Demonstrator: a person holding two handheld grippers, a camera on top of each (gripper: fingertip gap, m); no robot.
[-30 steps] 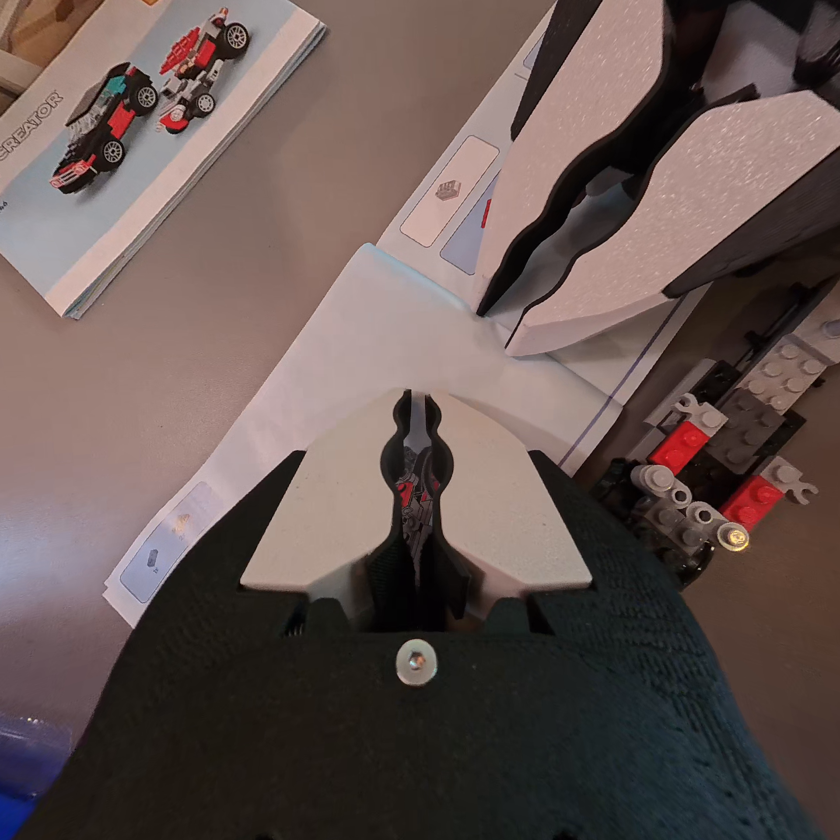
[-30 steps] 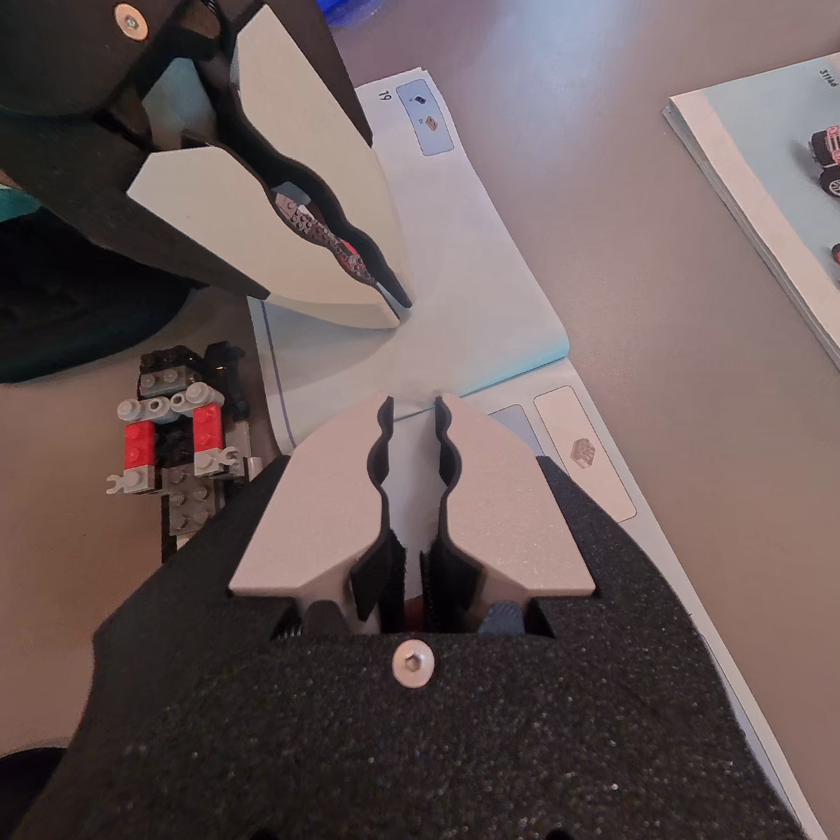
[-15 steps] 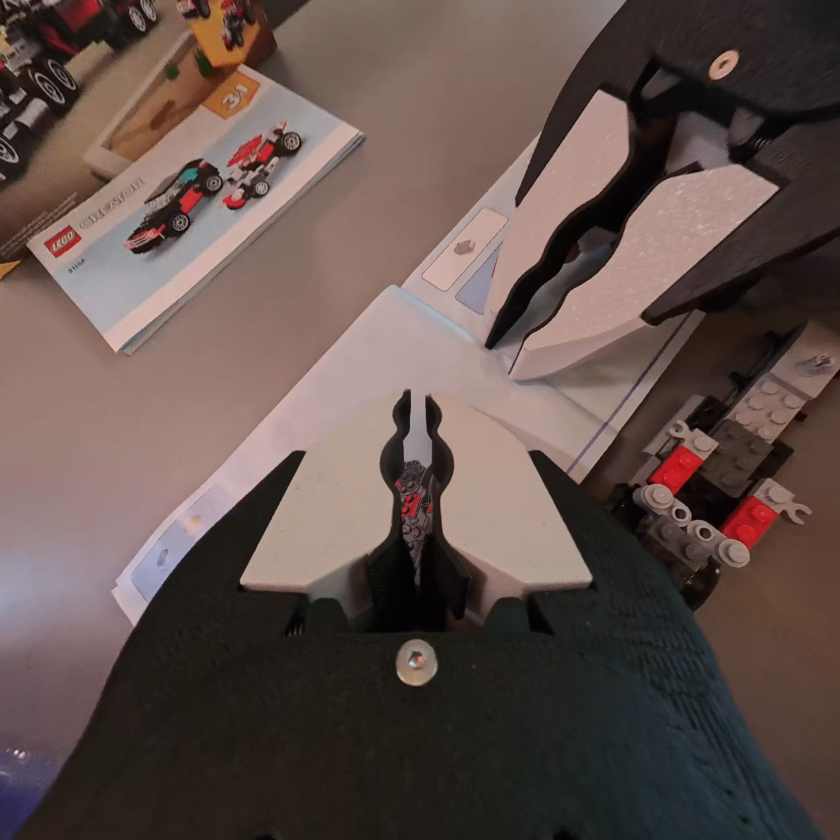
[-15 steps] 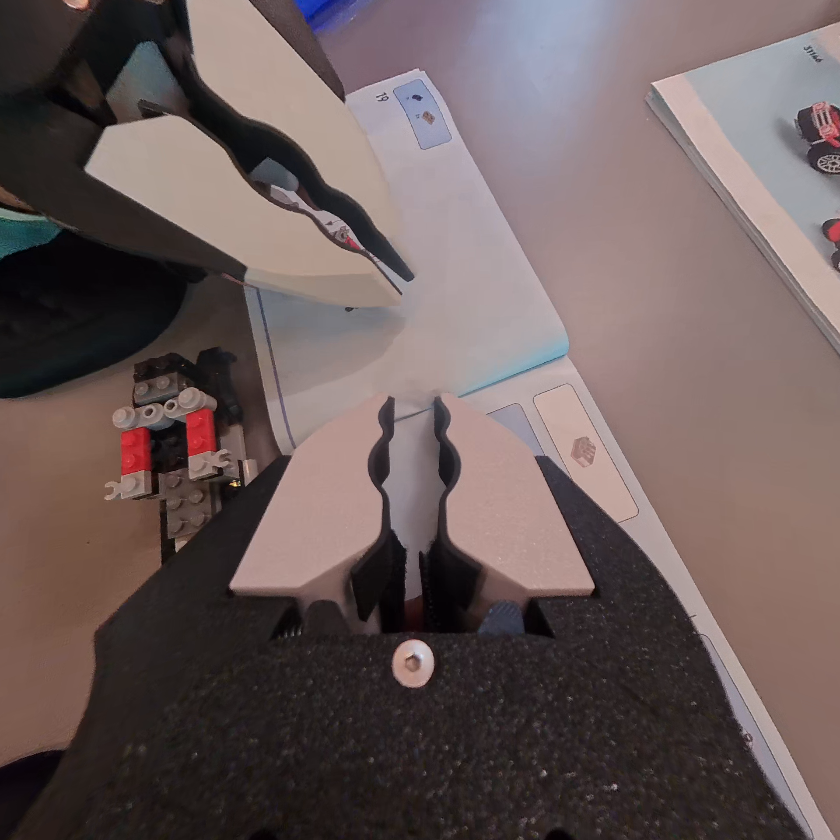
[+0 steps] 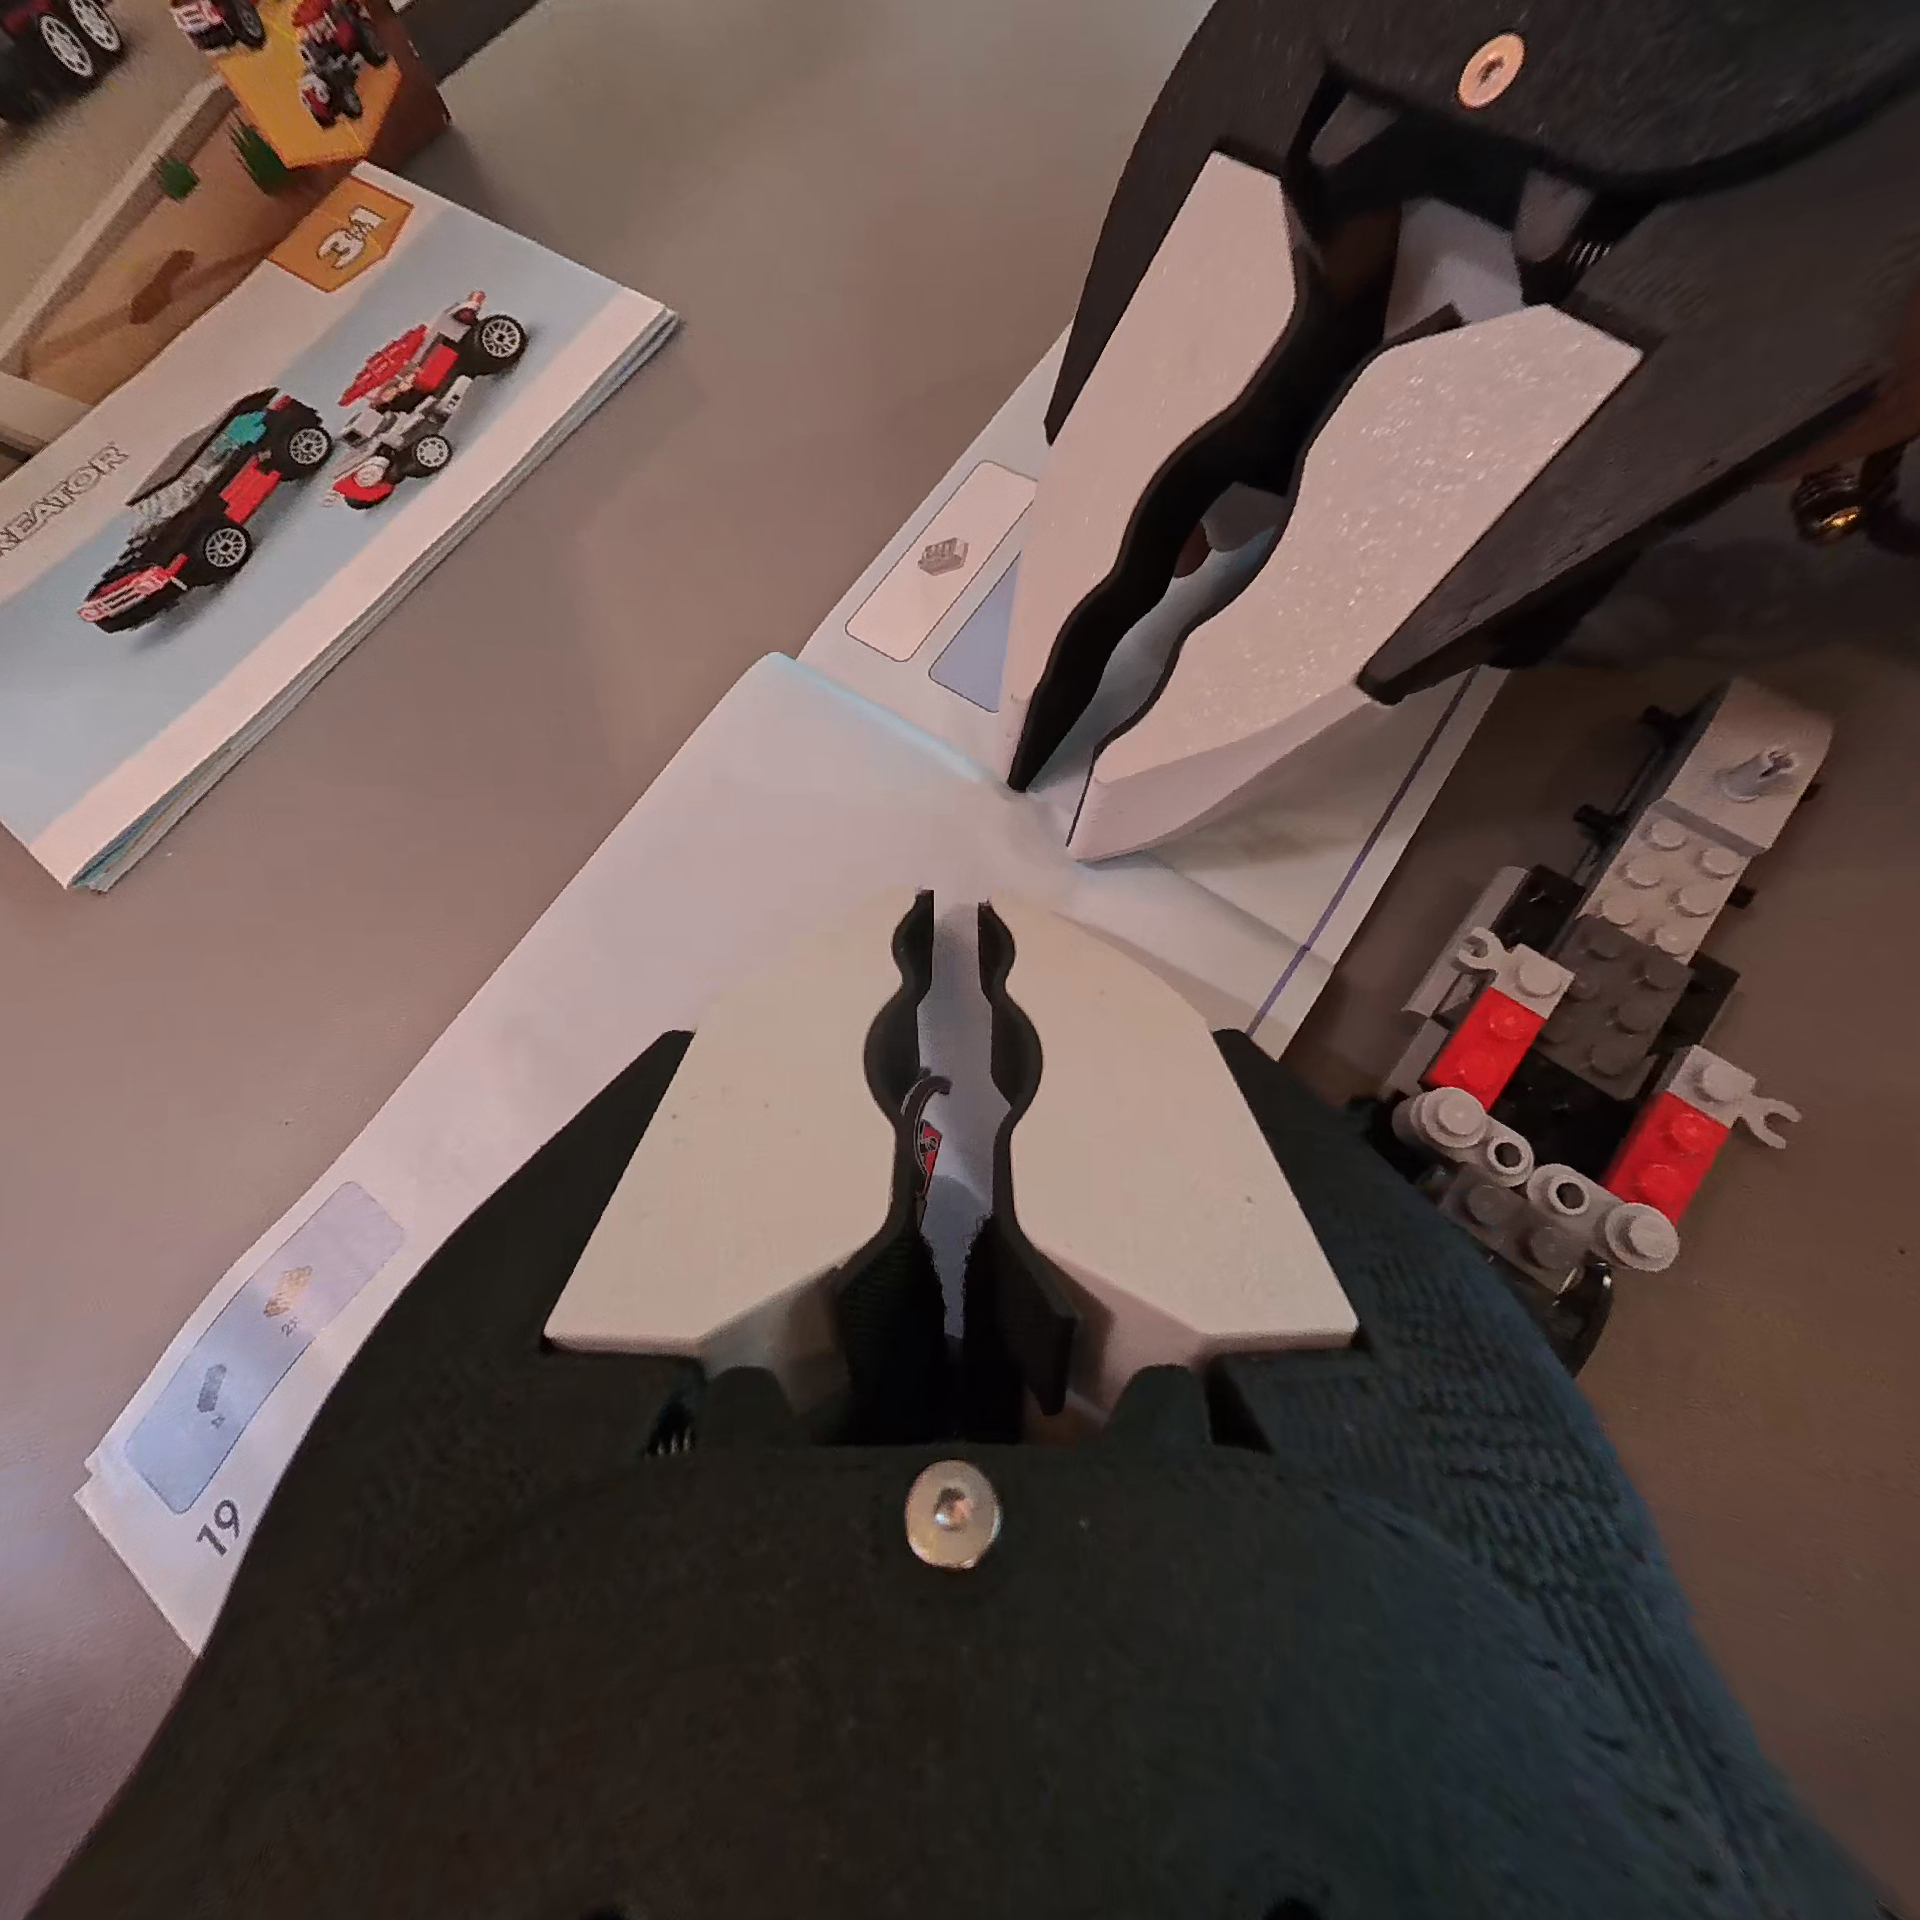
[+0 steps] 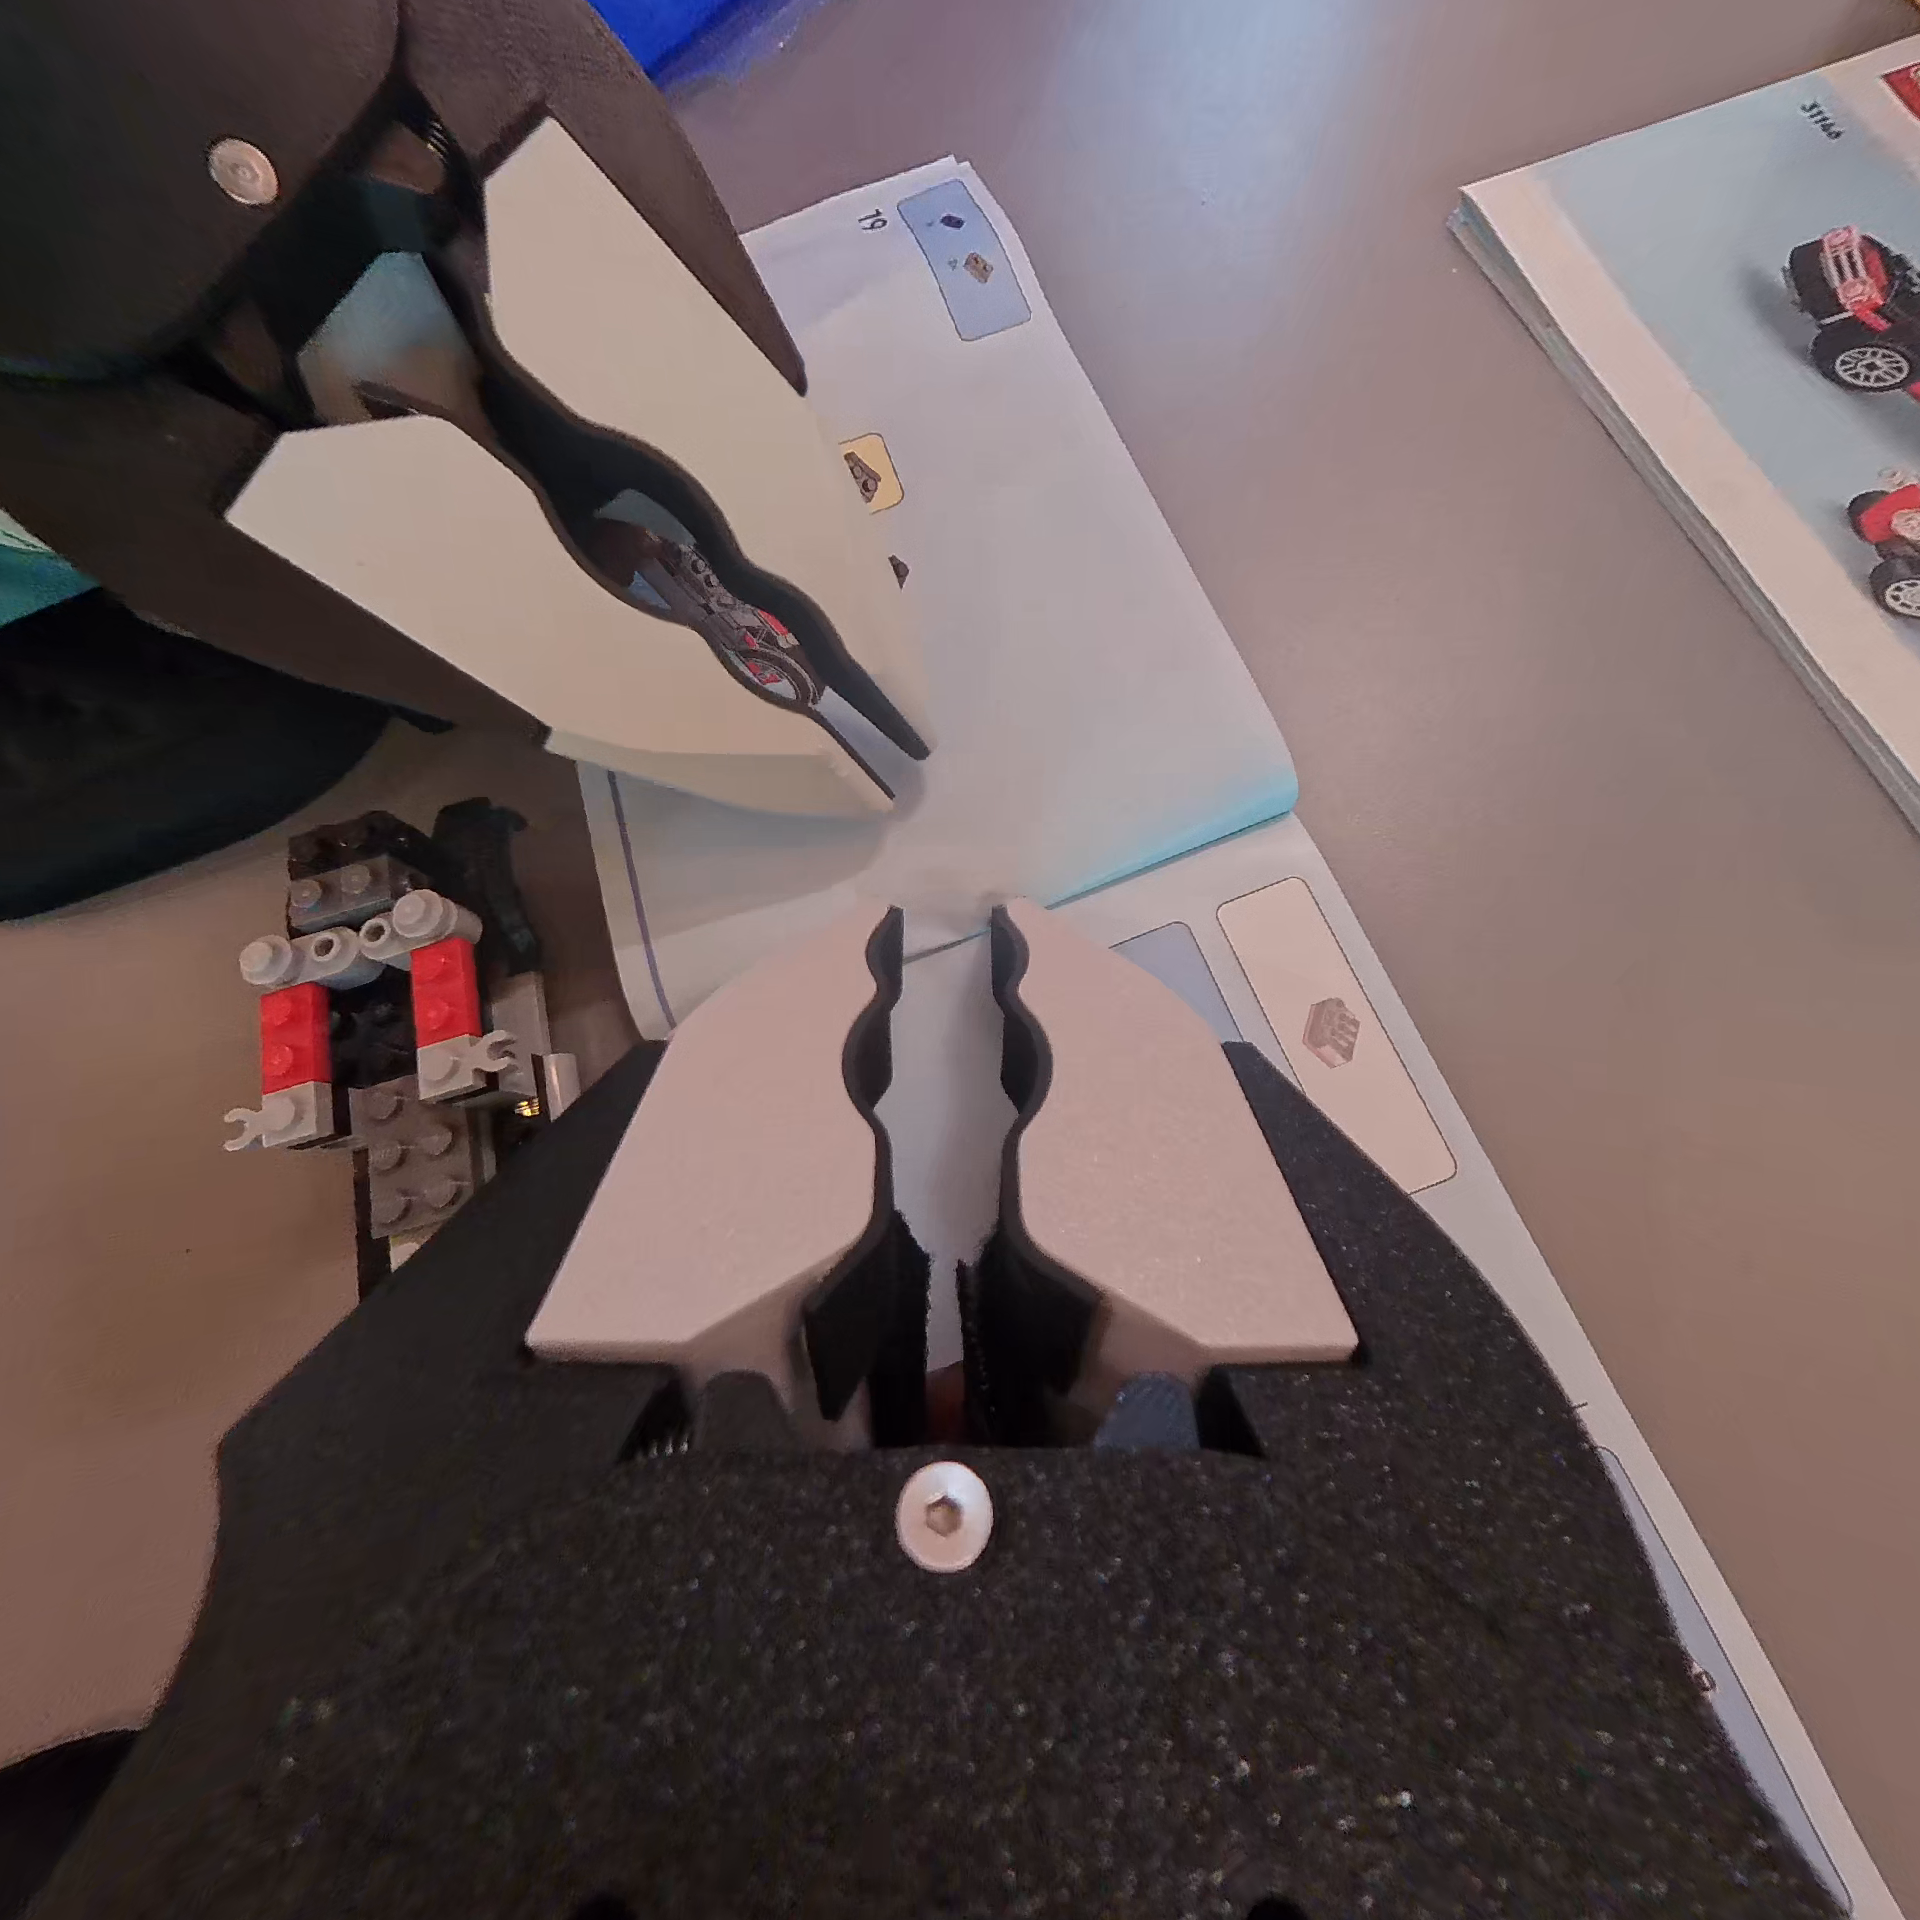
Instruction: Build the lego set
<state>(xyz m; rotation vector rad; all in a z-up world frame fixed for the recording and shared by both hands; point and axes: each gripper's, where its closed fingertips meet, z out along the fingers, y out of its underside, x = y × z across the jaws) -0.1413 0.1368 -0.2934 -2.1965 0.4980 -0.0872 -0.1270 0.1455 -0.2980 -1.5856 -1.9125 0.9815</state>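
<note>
I take the open instruction booklet as my landmark: thin, pale-blue glossy paper lying on the smooth grey-brown counter, its top page curling up in a soft fold. My left gripper has matte white wedge-shaped fingers with wavy black inner edges set in a rough black foam-like body; it is clenched to a thin slit over the booklet's middle, and I cannot tell whether it pinches the paper or only presses it. My right gripper, same build, has a wider gap between its fingers and grasps nothing; its tips rest at the page fold. Just beside the booklet's edge sits the partly built lego model: studded plates in black, dark grey and light grey, two glossy red bricks and small round grey pieces, lying flat on the counter. On the booklet's other side, well apart, lies a second closed booklet with cars on its cover, and a cardboard box beyond it. Compared with half a second ago, the left gripper has tilted so less of the printed car picture shows between its fingers, and the right gripper's tips have come closer to the fold.
</note>
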